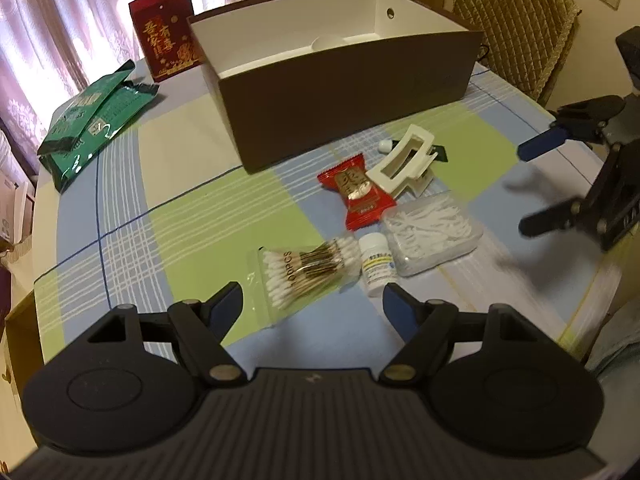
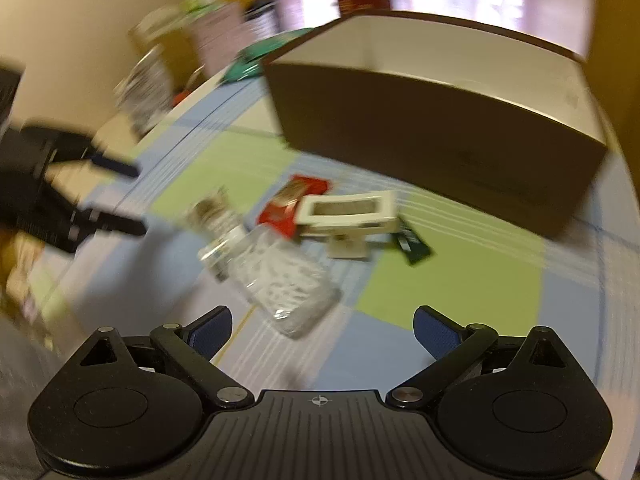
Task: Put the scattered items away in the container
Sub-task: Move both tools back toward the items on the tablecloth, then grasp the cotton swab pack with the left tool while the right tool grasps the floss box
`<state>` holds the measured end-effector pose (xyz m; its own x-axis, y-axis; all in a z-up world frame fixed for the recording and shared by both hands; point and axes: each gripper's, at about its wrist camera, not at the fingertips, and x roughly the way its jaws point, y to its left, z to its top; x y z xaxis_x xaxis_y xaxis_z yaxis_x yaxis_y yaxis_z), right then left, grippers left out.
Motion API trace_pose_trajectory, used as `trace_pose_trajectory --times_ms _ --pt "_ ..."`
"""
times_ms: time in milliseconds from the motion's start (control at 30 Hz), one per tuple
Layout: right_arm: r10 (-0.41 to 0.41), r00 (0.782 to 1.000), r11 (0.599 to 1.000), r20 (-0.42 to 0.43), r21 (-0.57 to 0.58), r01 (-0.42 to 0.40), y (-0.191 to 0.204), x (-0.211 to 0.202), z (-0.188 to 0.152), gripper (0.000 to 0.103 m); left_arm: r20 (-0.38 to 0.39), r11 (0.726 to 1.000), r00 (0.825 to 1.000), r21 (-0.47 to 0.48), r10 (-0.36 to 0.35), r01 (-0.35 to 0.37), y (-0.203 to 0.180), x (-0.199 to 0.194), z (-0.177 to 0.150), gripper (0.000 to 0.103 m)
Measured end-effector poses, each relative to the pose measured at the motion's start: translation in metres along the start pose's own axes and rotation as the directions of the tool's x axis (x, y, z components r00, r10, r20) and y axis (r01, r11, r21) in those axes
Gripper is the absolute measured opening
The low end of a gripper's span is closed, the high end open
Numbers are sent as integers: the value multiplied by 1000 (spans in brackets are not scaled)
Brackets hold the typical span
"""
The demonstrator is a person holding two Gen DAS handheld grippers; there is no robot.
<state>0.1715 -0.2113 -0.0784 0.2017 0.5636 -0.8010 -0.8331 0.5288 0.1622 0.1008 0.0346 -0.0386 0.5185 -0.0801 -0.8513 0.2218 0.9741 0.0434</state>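
Cotton swab bag (image 1: 306,270): "100PCS".

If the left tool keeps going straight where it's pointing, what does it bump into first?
Probably the bag of cotton swabs, lying right ahead between the open fingers of the left tool. The small white bottle sits just beside it. Depth is hard to judge.

Little things lie in front of a big box on a checked cloth.
The left gripper (image 1: 312,300) at the bottom is open — nothing between its blue pads. Just above it sit a bag of cotton swabs (image 1: 306,272), a small white bottle (image 1: 377,263), a clear box of white picks (image 1: 430,236), a red candy packet (image 1: 356,195) and a white hair clip (image 1: 402,166). The brown box (image 1: 344,92) stands behind — white inside. The right gripper (image 1: 532,188) hangs open at the right edge.
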Motion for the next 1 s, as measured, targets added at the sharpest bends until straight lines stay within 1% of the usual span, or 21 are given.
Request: trace_pose_trajectory --times_ms 67,133,233,333,367,400,433,500,633,667,767,900,1000 --pt "27 1000 995 -17 -96 -28 9 11 2 102 -7 1000 1000 -6 1 -1 3 1 0 74" --pt "44 999 981 -17 -191 -46 14 21 5 102 -12 1000 1000 -15 2 -2 6 2 -2 74" --pt "56 998 956 -20 -287 -59 19 36 12 102 -20 1000 1000 -30 5 -5 11 2 -5 74" --pt "64 997 923 -33 -378 -72 25 48 16 102 -32 999 999 -43 12 -14 16 1 -9 74" --pt "70 997 912 -40 -402 -80 26 53 17 91 -35 999 999 -48 14 -16 17 1 -10 74" --pt "83 995 902 -59 -421 -100 27 58 19 72 -38 998 999 -52 16 -18 18 0 -12 74" --pt "84 993 895 -86 -431 -113 28 64 20 70 -41 998 999 -55 19 -21 20 0 -13 74" --pt "72 992 884 -108 -454 -113 29 74 21 70 -48 998 999 -62 23 -26 22 -1 -15 74" --pt "81 989 881 -127 -455 -131 28 85 21 69 -53 998 998 -61 19 -22 24 0 -20 74" --pt "82 988 883 -130 -451 -132 27 86 20 62 -55 998 998 -56 16 -20 24 0 -20 73" --pt "86 986 901 -143 -412 -138 24 84 17 61 -57 1000 998 -24 9 -11 21 4 -20 70" --pt "61 987 933 -146 -344 -109 15 71 6 61 -53 998 999 70 3 1 17 15 -16 66" --pt "29 989 967 -142 -246 -64 1 61 -4 61 -47 985 999 173 -7 15 13 26 -10 64"
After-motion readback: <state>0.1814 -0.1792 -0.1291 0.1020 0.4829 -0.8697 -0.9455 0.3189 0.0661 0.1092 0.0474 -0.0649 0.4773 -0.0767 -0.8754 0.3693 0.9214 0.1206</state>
